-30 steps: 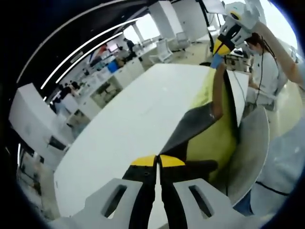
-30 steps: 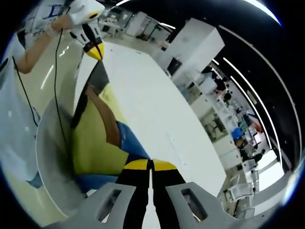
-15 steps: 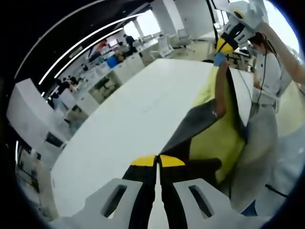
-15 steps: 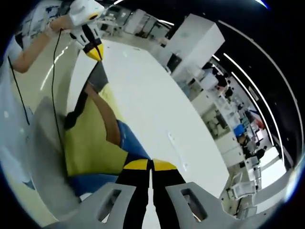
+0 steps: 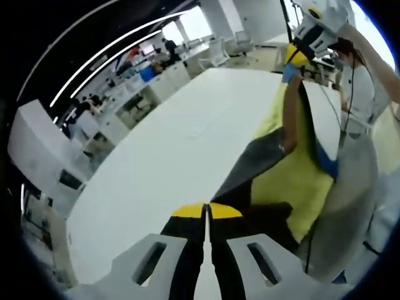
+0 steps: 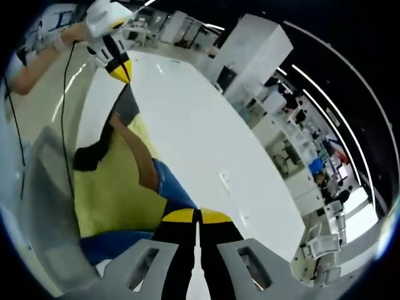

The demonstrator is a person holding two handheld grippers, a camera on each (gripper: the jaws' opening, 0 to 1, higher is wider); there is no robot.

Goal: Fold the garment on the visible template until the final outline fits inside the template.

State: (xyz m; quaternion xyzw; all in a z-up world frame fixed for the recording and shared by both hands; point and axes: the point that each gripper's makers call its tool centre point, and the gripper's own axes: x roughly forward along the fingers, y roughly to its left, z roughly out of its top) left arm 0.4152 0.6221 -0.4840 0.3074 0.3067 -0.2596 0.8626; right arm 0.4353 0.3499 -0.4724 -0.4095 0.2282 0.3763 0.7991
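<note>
Both hand-held grippers — left [image 5: 207, 211], right [image 6: 197, 216] — clamped on garment [image 5: 294, 169], stretched above white table [image 5: 169, 162].

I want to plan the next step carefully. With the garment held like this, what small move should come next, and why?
Probably lower both together toward the white table. The left hand-held gripper and right hand-held gripper each pinch the yellow garment, which hangs stretched between them beside the table edge, not yet lying flat for folding.
</note>
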